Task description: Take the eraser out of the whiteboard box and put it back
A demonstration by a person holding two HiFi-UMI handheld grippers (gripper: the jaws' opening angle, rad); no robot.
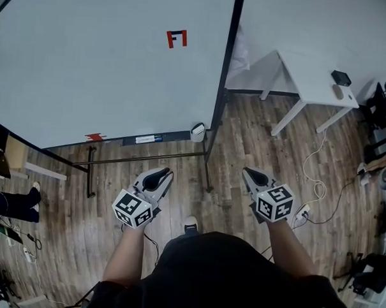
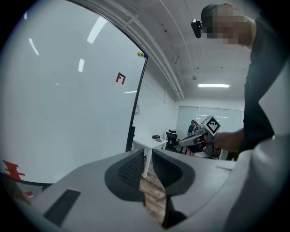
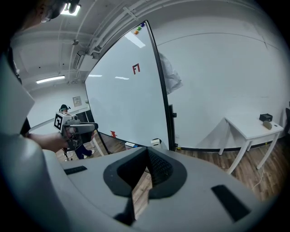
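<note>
- Cannot spot the eraser on its own; most likely tucked inside the white box (image 1: 198,132), at the right end of the tray (image 1: 174,137) under the whiteboard (image 1: 107,70).
- Holding nothing: left gripper (image 1: 161,174) with jaws pressed together and empty, right gripper (image 1: 249,174) just the same, both low over the wood floor (image 1: 239,126) and well apart from the box.
- Could poke the box with closed jaws and knock it off the tray; need to open up before reaching in.
- Could pinch the rim of the box and miss the eraser, with the inside so hard to see from here.
- Could drop the eraser onto the floor by grabbing only a corner of it.
- Could shove the whiteboard back by pressing too hard on the tray.
- Could trip on the dark bar (image 1: 148,158) of the stand close to the feet, or on the white cord (image 1: 317,185) lying to the right.
- Count one white box, one tray, one whiteboard, and no eraser in plain sight.
- Count one red mark (image 1: 177,38) high on the board and one small red thing (image 1: 95,137) low at its left.
- Count two grippers, each with one marker cube.
- Count one white table (image 1: 311,82) off to the right, with two small things on top: one dark (image 1: 340,78), one pale (image 1: 338,92).
</note>
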